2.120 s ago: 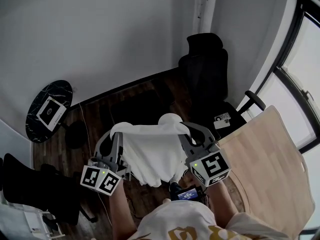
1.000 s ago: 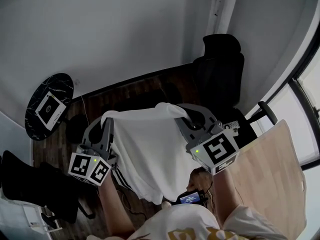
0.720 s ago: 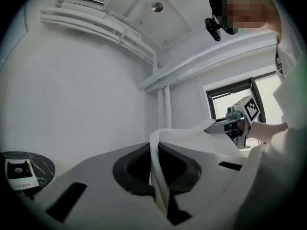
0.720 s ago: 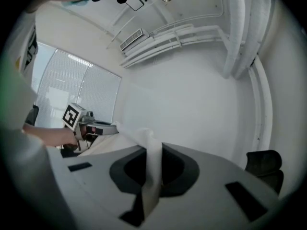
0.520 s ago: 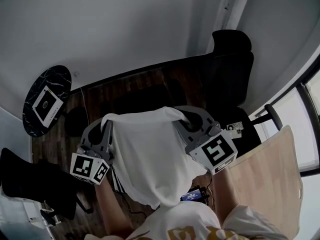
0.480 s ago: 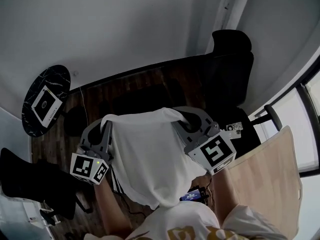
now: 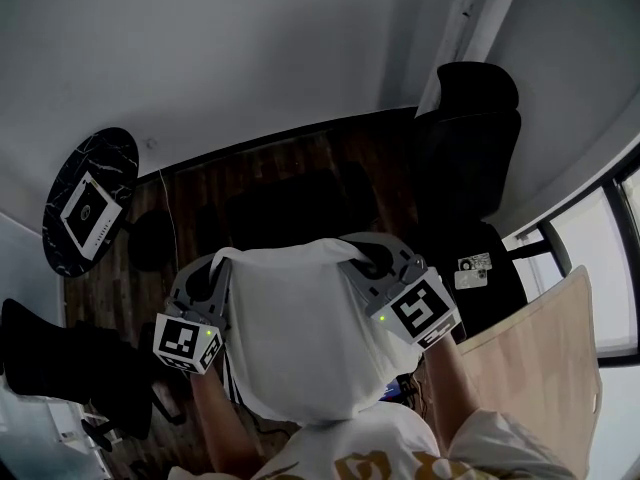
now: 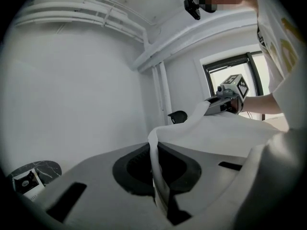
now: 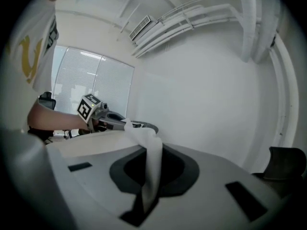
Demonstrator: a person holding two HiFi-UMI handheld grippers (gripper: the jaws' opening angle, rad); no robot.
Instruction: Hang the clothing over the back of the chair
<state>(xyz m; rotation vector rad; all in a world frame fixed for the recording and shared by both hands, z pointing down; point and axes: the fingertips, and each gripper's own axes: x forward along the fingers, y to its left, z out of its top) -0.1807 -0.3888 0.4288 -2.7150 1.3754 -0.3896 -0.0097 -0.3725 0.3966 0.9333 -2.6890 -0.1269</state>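
Plainly, my gripper views show left gripper (image 8: pixel 157 176) and right gripper (image 9: pixel 148 176) each clamped on the clothing's (image 7: pixel 300 348) edge; the head view alone shows it spread short of the chair (image 7: pixel 470 148).

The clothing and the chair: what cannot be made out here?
Head view: lower edge of the clothing blends into the person's shirt; garment type unclear.
Left gripper view: the clothing hides the chair below its top.
Right gripper view: the picture's edge cuts the chair.
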